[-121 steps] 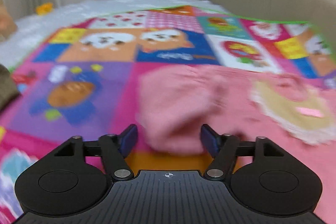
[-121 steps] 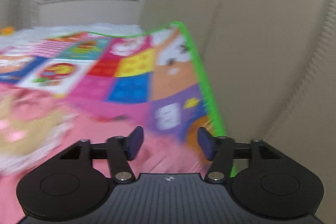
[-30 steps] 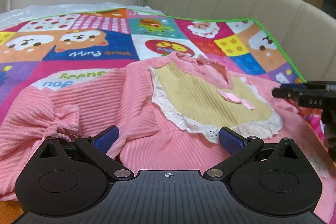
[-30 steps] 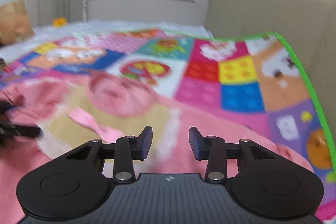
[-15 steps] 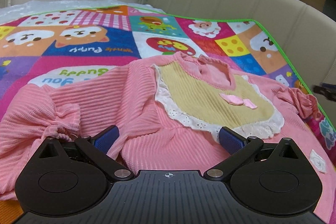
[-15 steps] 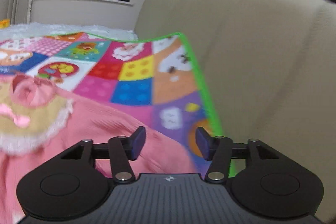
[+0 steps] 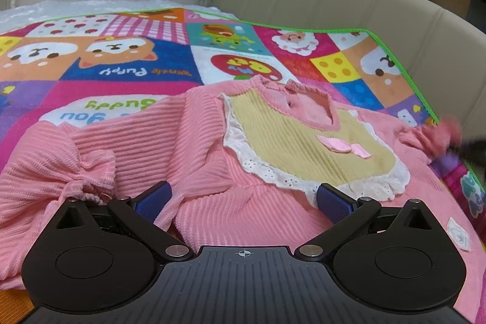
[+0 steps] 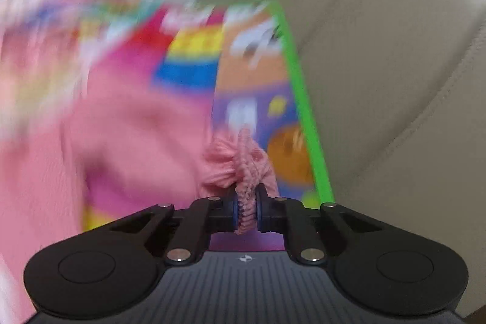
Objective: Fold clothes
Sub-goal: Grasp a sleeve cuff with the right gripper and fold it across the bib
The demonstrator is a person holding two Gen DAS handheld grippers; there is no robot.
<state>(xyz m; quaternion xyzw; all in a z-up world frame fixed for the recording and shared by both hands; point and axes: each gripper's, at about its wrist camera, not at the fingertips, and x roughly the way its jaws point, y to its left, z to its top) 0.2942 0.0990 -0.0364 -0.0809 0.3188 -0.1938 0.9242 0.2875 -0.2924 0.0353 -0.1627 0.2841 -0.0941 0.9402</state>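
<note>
Ahead of the left gripper (image 7: pixel 243 201) and to its left, the patchwork play mat (image 7: pixel 127 44) carries upside-down lettering: "Little Puppy" in pale letters on a blue square, and nearer, "you" and "Buddy" in blue and green on a white patch. The yellow letters on the red apple-shaped patch straight ahead cannot be read.

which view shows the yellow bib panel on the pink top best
The left wrist view. There the yellow bib panel lies sharp and whole on the pink top, with its lace trim and bow. The right wrist view is blurred by motion and shows only a pale smear where the panel would be.
</note>
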